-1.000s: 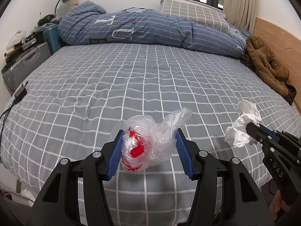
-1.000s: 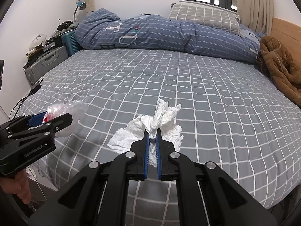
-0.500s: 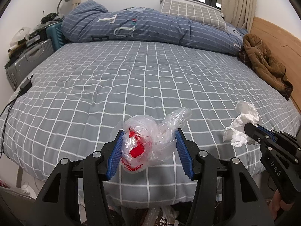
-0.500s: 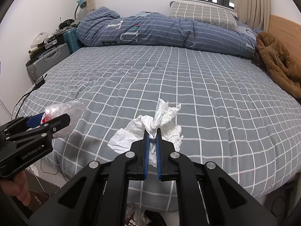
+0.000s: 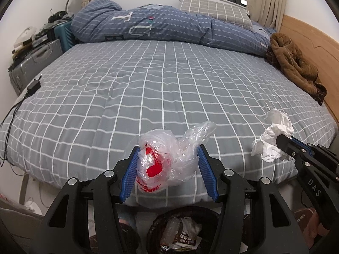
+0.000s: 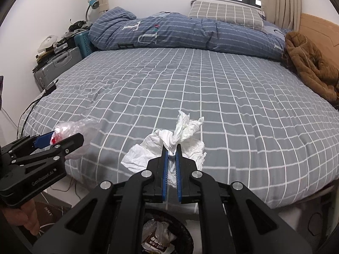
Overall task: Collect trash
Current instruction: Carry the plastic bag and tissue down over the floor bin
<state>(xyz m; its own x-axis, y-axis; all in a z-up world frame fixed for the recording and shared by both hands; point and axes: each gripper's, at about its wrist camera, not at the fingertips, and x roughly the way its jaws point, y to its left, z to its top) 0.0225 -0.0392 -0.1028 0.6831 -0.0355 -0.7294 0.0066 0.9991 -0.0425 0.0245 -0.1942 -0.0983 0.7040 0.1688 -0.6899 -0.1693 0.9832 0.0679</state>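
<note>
From the left wrist view, the left gripper [image 5: 168, 167] has its blue-padded fingers [image 5: 129, 169] spread about halfway and pressed against both sides of a crumpled clear plastic bag with red print [image 5: 167, 158], which it holds in the air just past the near edge of the bed with the grey white-checked cover [image 5: 148, 89]. Below it, between the black gripper arms, sits a round black trash bin [image 5: 182, 230] with wrappers already inside. At the right edge of this view the right gripper [image 5: 284, 142] holds a wad of white crumpled tissue paper [image 5: 273, 139], also off the bed's near edge. A rolled blue quilt [image 5: 159, 27] lies along the far edge of the bed, and a brown fleecy jacket [image 5: 294, 63] sits at the far right corner by the wooden headboard [image 5: 315, 42].

From the right wrist view, the right gripper [image 6: 172, 158] is nearly closed — only a narrow slot between its blue pads [image 6: 164, 167] — pinching the white tissue wad [image 6: 169, 146] by its twisted middle. The bin [image 6: 167, 235] lies directly beneath. To the left, the left gripper [image 6: 61, 139] carries the plastic bag [image 6: 74, 131] — both pieces of trash are held clear of the bed cover [image 6: 211, 97].
</note>
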